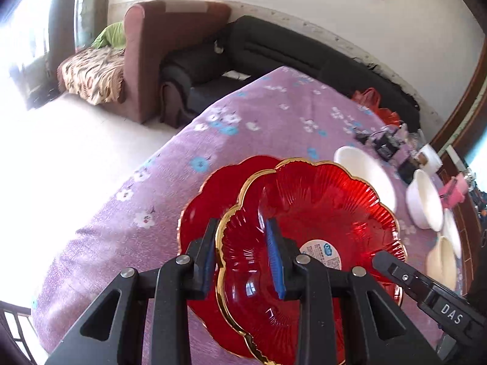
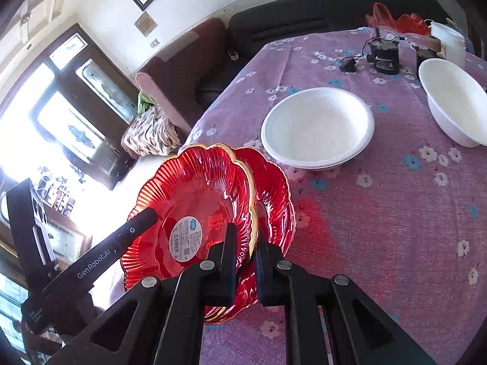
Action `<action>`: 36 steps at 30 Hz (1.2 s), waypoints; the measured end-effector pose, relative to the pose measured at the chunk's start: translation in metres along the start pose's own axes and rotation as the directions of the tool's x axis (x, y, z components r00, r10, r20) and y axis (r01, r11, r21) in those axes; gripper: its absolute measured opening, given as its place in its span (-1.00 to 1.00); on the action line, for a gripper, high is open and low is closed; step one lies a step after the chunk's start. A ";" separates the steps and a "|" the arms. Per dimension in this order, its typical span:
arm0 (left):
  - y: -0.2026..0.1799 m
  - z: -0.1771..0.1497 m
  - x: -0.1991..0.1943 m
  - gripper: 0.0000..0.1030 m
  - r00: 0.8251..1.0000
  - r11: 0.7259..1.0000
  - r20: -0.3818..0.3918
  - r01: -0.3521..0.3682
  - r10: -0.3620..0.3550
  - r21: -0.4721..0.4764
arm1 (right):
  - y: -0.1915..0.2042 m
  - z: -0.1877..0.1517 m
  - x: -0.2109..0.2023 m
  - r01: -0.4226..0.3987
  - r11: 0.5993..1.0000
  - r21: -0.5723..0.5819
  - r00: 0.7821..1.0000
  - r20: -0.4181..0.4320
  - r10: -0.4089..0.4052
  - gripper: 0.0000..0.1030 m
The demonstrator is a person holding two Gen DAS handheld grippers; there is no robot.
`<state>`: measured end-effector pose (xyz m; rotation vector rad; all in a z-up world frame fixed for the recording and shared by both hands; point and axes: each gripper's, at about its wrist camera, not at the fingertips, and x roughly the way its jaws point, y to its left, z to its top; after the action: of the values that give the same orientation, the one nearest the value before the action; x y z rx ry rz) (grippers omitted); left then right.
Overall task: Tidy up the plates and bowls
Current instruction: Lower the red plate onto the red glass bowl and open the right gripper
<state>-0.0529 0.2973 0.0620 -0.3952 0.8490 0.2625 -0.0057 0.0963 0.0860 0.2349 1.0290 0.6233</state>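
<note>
Both grippers pinch top red plate (image 1: 319, 213) rim (tilted over lower plate (image 1: 213, 188)).

Left gripper (image 1: 243, 255), right gripper (image 2: 245, 261).

Two plates overlapped at your near table edge, bowls beyond.

Your upper plate (image 2: 194, 200) lies over the lower plate (image 2: 274, 200), offset, both above the tablecloth (image 2: 395, 213). Your right gripper (image 2: 246, 252) straddles the upper plate's rim; your left gripper (image 1: 240, 255) straddles its opposite rim. Behind the plates sits a shallow bowl (image 2: 318, 127), a deeper bowl (image 2: 453, 106) to its right. A battery pack (image 2: 385, 57) stands behind them, sofa (image 2: 292, 21) past the table's far edge.
</note>
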 end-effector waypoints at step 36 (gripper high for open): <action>-0.012 -0.011 -0.078 0.56 0.962 0.998 0.272 -0.022 0.006 0.057 | 0.008 -0.005 0.017 0.201 0.966 -0.161 0.974 0.143 -0.178 -0.04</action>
<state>-0.1049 0.2761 0.1183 -0.2888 0.5878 0.2965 -0.0068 0.1121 0.0746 0.0206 0.8565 0.5137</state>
